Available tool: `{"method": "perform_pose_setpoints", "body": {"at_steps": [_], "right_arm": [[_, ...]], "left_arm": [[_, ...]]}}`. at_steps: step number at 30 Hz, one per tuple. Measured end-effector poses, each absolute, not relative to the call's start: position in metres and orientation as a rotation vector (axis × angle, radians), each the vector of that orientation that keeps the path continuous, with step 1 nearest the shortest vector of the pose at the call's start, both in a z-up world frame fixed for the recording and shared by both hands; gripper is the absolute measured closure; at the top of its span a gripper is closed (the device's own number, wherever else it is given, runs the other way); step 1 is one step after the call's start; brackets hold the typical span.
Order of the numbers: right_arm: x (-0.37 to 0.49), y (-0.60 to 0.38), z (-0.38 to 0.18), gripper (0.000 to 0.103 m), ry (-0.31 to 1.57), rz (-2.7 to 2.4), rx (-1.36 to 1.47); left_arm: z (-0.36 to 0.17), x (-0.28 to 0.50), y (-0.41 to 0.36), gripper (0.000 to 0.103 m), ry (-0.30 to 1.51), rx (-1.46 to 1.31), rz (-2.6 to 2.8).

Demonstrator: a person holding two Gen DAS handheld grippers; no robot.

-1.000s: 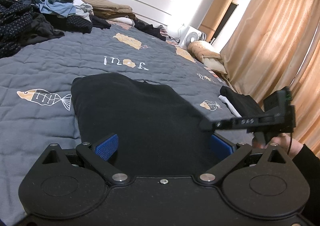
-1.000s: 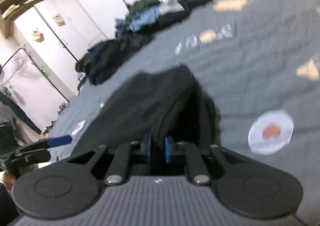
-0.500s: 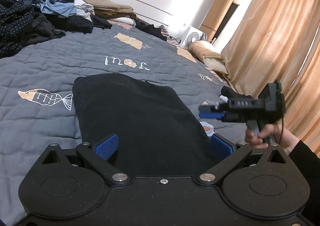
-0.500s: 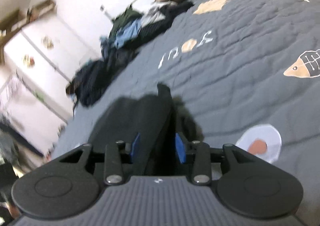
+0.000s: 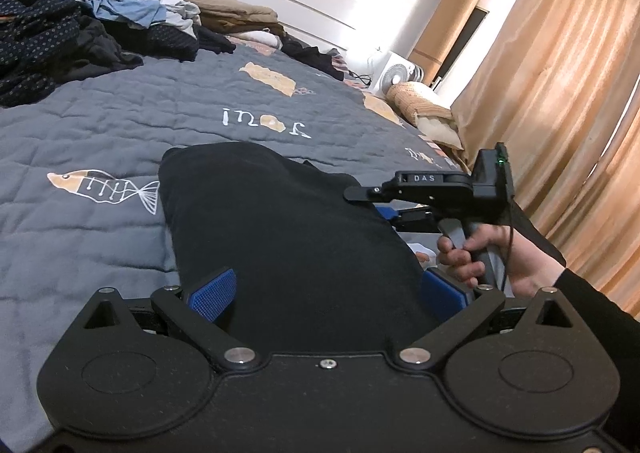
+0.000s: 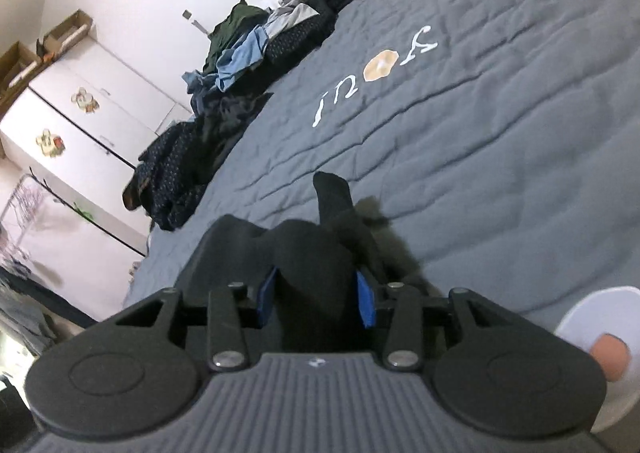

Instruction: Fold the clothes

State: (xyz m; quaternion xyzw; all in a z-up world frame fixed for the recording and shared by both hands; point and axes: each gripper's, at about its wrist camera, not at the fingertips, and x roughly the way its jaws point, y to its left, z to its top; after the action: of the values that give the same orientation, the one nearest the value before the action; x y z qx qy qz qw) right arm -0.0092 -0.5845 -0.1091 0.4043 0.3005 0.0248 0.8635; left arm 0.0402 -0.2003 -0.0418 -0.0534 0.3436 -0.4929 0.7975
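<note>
Left claw (image 5: 326,289) gapes wide over the near edge of the black garment (image 5: 280,229); right claw (image 6: 316,299), half-spread, straddles a raised fold. Mid-fold, I'd say: next needs a firm pinch. Beyond, the bed (image 5: 100,121) carries the clothes pile (image 5: 100,13).

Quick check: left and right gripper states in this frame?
Left gripper: open, jaws wide apart over the black garment, gripping nothing.
Right gripper: open, black fabric between its pads but not clamped.

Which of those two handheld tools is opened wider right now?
The left tool: its blue pads sit far apart across the black garment, while the right tool is only partly open.
</note>
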Motion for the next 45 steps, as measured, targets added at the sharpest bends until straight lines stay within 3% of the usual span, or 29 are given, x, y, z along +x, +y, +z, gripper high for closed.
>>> {"method": "perform_pose_setpoints", "body": {"at_steps": [3,7,9,11,15,21,26,29,32,45], "right_arm": [[-0.002,-0.583,-0.113,0.047,0.622,0.071,0.884],[0.004,-0.575,-0.111,0.047,0.613,0.090,0.856],[0.005,-0.571,-0.108,0.070,0.613,0.080,0.813],[0.004,-0.570,-0.100,0.083,0.613,0.085,0.787],[-0.005,-0.568,-0.071,0.089,0.504,0.093,0.715],[-0.004,-0.573,-0.070,0.088,0.487,0.002,0.679],[0.005,-0.579,-0.094,0.073,0.590,-0.036,0.711],[0.008,-0.584,-0.105,0.071,0.645,-0.052,0.735],[0.000,-0.591,-0.089,0.066,0.615,-0.058,0.756],[-0.054,-0.558,-0.039,0.063,0.587,0.045,0.714]], "left_arm": [[-0.042,0.044,-0.199,0.003,0.745,-0.123,-1.049],[-0.042,0.047,-0.197,0.003,0.752,-0.128,-1.042],[-0.042,0.047,-0.196,0.003,0.753,-0.127,-1.041],[-0.041,0.047,-0.196,0.003,0.754,-0.127,-1.040],[-0.040,0.048,-0.193,0.003,0.750,-0.133,-1.036],[-0.040,0.047,-0.193,0.003,0.747,-0.127,-1.038],[-0.041,0.050,-0.190,0.003,0.748,-0.121,-1.026],[-0.041,0.052,-0.187,0.003,0.749,-0.131,-1.014],[-0.041,0.054,-0.185,0.003,0.749,-0.138,-1.009],[-0.039,0.050,-0.185,0.003,0.727,-0.133,-1.015]]}}
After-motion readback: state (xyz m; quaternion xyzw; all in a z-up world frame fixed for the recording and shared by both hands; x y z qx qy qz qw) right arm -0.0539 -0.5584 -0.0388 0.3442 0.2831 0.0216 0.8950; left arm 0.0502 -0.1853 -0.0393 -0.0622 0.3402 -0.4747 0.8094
